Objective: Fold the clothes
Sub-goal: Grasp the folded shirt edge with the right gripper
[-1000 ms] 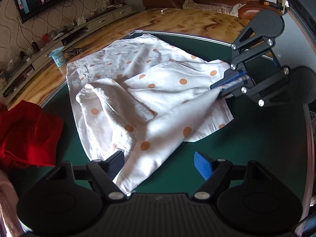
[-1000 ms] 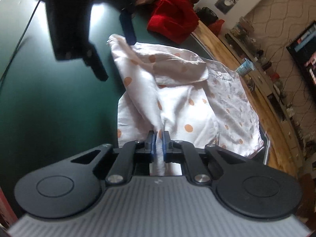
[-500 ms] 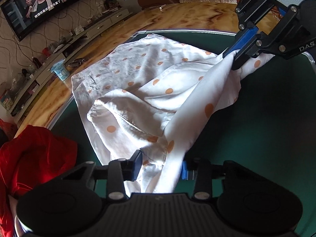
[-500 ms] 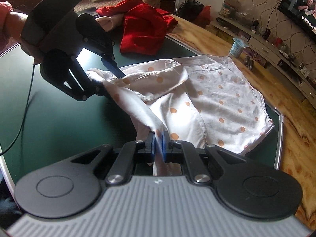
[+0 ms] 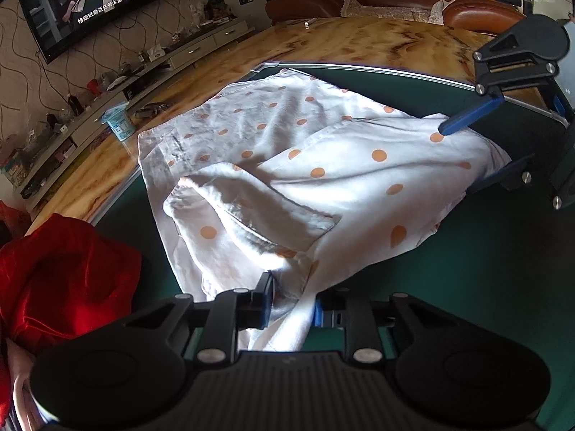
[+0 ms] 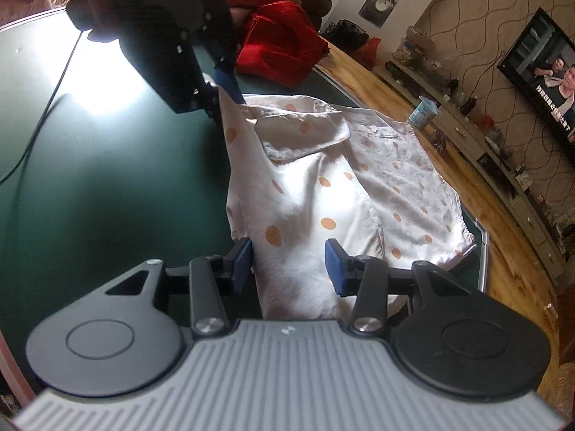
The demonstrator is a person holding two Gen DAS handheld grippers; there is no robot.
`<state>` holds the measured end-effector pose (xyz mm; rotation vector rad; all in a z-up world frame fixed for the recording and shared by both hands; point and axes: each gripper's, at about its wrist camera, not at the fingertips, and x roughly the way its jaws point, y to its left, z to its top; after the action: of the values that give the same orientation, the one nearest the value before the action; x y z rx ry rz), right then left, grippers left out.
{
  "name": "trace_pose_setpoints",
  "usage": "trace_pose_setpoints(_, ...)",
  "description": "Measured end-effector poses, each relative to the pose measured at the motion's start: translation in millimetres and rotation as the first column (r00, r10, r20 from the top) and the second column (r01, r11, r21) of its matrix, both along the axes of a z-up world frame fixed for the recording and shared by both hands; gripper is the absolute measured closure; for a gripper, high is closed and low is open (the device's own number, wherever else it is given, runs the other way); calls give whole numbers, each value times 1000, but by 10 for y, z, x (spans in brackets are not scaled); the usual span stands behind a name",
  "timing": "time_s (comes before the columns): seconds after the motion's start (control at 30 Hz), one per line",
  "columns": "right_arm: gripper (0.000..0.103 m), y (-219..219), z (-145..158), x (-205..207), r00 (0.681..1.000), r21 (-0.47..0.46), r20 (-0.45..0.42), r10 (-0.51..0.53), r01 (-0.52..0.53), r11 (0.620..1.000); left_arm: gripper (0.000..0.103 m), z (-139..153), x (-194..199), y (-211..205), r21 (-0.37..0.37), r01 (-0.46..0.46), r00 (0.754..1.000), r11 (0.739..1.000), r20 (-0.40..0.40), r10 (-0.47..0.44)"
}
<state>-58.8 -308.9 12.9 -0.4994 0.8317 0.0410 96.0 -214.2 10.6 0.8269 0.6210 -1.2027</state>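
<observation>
Shirt (image 5: 323, 179) lies lengthwise between closing left gripper (image 5: 291, 301), cloth between pads, and opening right gripper (image 6: 289, 264).

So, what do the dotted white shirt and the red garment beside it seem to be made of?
The dotted white shirt looks like thin woven fabric, perhaps a satin-like blend: it drapes softly, creases finely and shines faintly where light hits it. The red garment looks like velvet or plush: deep colour, bright sheen on the fold ridges, dark hollows. Neither fibre can be told for certain.
</observation>
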Motion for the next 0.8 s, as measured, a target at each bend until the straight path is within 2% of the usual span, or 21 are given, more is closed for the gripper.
trace_pose_setpoints(0.13,52,143,-152,-49,999,-129,11,41,-39,991,76,-7,-7,13,-7,-11,1000,1000,-4,11)
trace_pose_setpoints(0.23,52,218,-298,-41,997,-237,3,75,-72,969,75,10,22,27,-20,-24,999,1000,-26,23)
trace_pose_setpoints(0.37,52,237,-434,5,997,-305,6,74,-68,950,77,44,86,45,-38,-37,997,999,-69,35)
trace_pose_setpoints(0.5,52,151,-552,79,998,-367,20,61,-49,929,76,38,97,47,-39,-42,997,998,-71,40)
trace_pose_setpoints(0.57,52,98,-599,113,997,-375,15,77,-66,925,73,26,77,43,-36,-46,997,998,-56,44)
trace_pose_setpoints(0.63,52,62,-614,152,997,-373,14,77,-67,926,45,17,58,38,-35,-58,998,998,-31,57)
trace_pose_setpoints(0.7,52,30,-608,187,997,-364,18,72,-60,929,39,14,47,39,-41,-63,998,997,-13,63)
trace_pose_setpoints(0.73,52,10,-600,204,998,-356,24,65,-52,933,39,14,45,41,-43,-61,998,997,-9,60)
trace_pose_setpoints(0.8,60,-25,-585,230,998,-340,22,55,-45,939,38,11,11,35,-43,-42,999,998,21,43)
